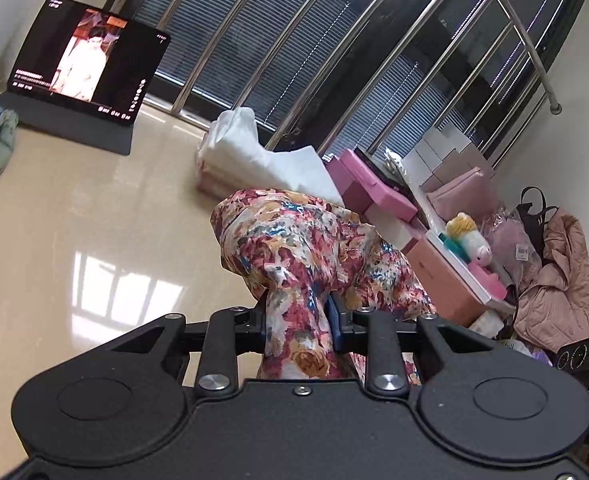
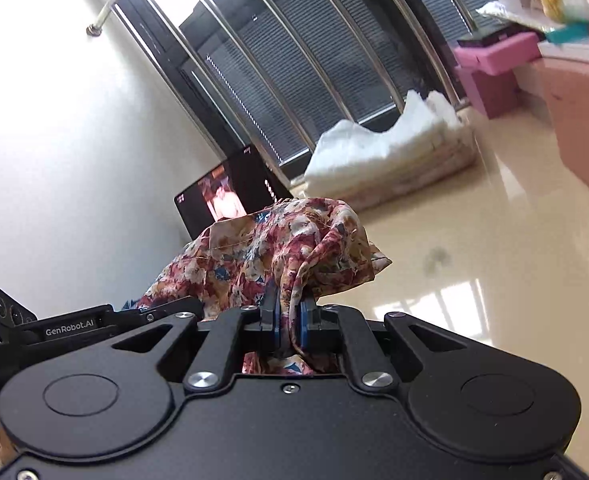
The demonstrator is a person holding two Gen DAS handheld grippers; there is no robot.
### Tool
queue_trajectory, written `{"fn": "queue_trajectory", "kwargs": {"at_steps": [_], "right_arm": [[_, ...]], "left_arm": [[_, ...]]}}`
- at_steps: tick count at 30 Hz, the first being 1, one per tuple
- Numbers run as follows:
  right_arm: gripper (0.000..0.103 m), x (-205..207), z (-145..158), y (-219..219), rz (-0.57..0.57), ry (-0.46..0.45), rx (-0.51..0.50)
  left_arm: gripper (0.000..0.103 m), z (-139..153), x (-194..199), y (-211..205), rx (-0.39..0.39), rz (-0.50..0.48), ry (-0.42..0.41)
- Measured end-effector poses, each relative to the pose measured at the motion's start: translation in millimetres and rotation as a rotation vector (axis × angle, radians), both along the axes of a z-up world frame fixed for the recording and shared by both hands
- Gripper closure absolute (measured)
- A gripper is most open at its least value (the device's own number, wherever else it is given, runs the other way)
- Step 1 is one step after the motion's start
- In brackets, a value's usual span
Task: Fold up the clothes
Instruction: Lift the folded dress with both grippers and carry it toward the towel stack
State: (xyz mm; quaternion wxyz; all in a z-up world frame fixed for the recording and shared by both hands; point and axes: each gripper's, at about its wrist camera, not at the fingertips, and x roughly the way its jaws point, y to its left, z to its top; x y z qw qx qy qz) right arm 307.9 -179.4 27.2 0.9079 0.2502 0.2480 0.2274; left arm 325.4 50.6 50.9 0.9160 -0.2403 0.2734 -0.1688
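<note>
Jaws pinch floral garment (both).

Readable text: two marks, both on the black left gripper body

"GenRobot.AI" in white on its side bar, left of the right fingers; "DAS" on its end block further left, small print beneath illegible. Propped black tablet screen: overlay text unreadable.

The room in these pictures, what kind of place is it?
Probably a room in a home: a glossy tiled floor, a barred window, a tablet playing video, and a plush toy on pink boxes.
</note>
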Motion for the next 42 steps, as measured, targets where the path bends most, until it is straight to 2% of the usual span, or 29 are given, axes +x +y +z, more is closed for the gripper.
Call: {"fn": "queue_trajectory", "kwargs": {"at_steps": [11, 24, 42], "right_arm": [[0.094, 44, 18, -16, -0.020, -0.022, 0.001], [0.094, 108, 20, -32, -0.038, -0.026, -0.022], [0.094, 233, 43, -35, -0.040, -0.090, -0.096]], "left_arm": [[0.076, 21, 50, -14, 0.005, -0.019, -0.015], [0.076, 21, 117, -22, 0.001, -0.043, -0.031], [0.076, 36, 239, -31, 0.061, -0.020, -0.072]]}}
